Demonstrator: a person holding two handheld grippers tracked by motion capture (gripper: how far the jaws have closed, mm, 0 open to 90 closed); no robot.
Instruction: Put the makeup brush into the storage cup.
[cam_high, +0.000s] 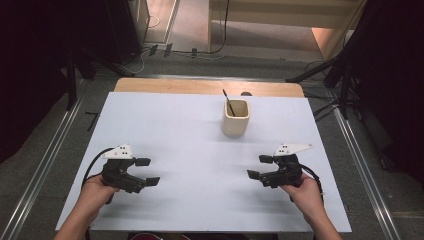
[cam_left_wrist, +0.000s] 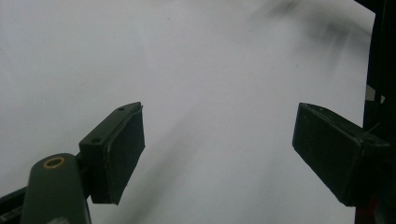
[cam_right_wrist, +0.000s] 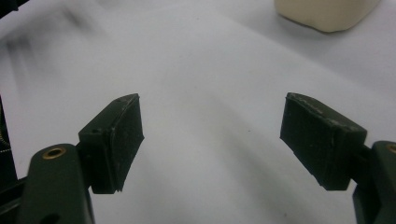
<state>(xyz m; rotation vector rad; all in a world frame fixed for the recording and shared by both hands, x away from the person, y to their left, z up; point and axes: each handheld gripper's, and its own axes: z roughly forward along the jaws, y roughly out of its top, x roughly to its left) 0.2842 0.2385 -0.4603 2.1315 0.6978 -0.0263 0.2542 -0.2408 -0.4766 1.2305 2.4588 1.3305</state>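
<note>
A cream square cup (cam_high: 235, 118) stands on the white table sheet (cam_high: 190, 130) toward the back, with a thin dark stick (cam_high: 228, 101) leaning out of it. My left gripper (cam_high: 146, 171) rests low at the front left, open, with nothing between its jaws. My right gripper (cam_high: 260, 167) sits at the front right, open and empty too. The two grippers point toward each other across the middle. In the left gripper view the left gripper (cam_left_wrist: 217, 149) hangs over bare white sheet. In the right gripper view the right gripper (cam_right_wrist: 212, 142) is over the sheet, and the cup's base (cam_right_wrist: 327, 11) is at the top right.
A wooden table edge (cam_high: 210, 86) runs behind the sheet. Dark stands and cables (cam_high: 340, 75) flank the table on the grey floor, with metal rails (cam_high: 45, 165) along both sides.
</note>
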